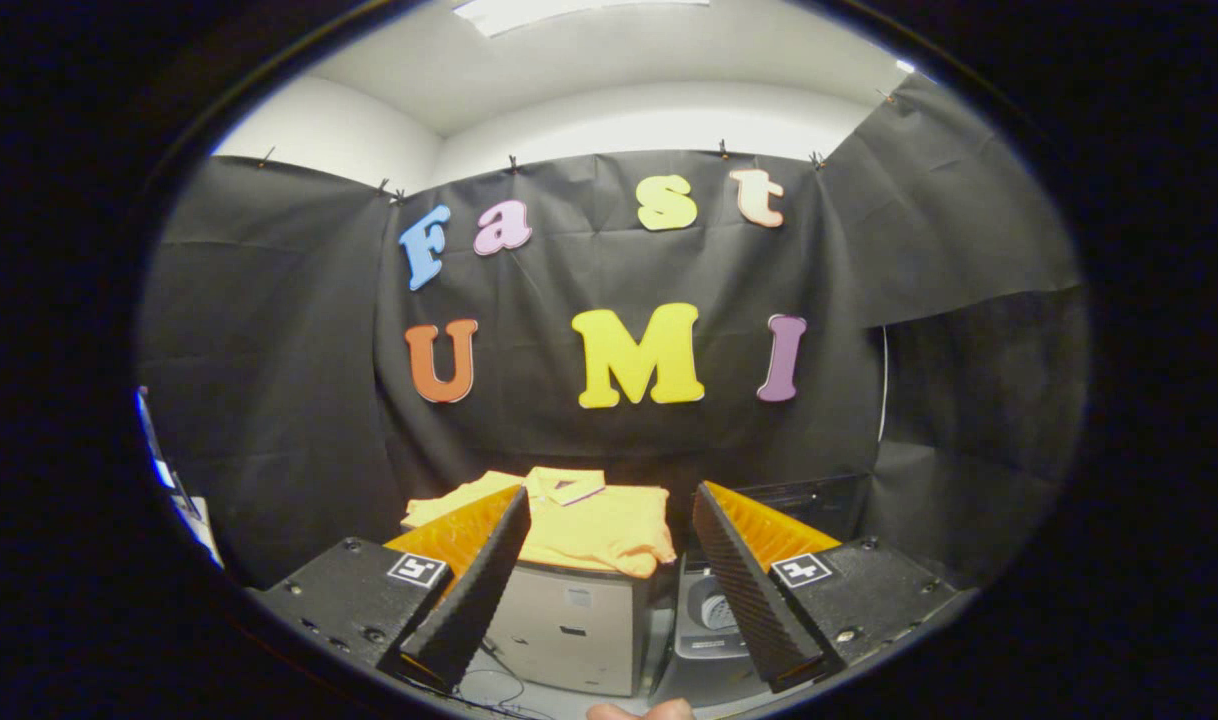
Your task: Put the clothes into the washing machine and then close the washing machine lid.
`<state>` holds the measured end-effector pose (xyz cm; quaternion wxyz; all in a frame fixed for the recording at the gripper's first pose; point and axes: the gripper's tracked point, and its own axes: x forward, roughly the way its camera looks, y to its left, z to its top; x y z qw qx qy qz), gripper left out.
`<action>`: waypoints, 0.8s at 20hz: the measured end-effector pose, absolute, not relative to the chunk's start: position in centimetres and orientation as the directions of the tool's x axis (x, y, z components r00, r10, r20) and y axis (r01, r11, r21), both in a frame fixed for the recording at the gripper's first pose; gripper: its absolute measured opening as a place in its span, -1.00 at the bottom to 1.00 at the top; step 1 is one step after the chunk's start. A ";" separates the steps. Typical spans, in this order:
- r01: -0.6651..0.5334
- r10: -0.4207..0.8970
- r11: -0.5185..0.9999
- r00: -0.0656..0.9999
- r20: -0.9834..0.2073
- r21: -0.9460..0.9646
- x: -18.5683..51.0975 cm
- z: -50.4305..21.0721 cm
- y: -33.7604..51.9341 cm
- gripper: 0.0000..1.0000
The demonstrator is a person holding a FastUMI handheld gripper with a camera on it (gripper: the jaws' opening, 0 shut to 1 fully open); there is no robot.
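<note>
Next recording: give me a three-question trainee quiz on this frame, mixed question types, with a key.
1. True or false: the gripper is shut on the yellow collared polo shirt.
2. The shirt lies on: A) the floor; B) the pale boxy cabinet; C) inside the washing machine.
3. Fill in: the small grey washing machine stands ____ the cabinet.

Key
1. False: the fingers are spread apart and hold nothing; the shirt is beyond them.
2. B: it is spread on the cabinet's top, one edge hanging over the front.
3. Beside, near the finger away from the shirt.
</note>
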<state>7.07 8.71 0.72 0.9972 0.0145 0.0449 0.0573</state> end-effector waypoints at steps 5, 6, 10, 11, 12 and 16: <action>-0.123 0.125 0.992 0.990 -0.069 0.027 9.2 3.0 13.5 1.00; -0.131 0.133 0.991 0.989 -0.071 0.030 9.6 3.4 14.5 1.00; -0.163 0.166 0.986 0.982 -0.092 0.037 12.1 4.4 17.4 1.00; -0.168 0.171 0.985 0.980 -0.101 0.035 13.0 4.5 17.9 1.00; -0.177 0.180 0.984 0.977 -0.112 0.037 13.9 4.4 18.4 1.00; -0.207 0.213 0.977 0.964 -0.156 0.053 18.6 3.7 19.9 1.00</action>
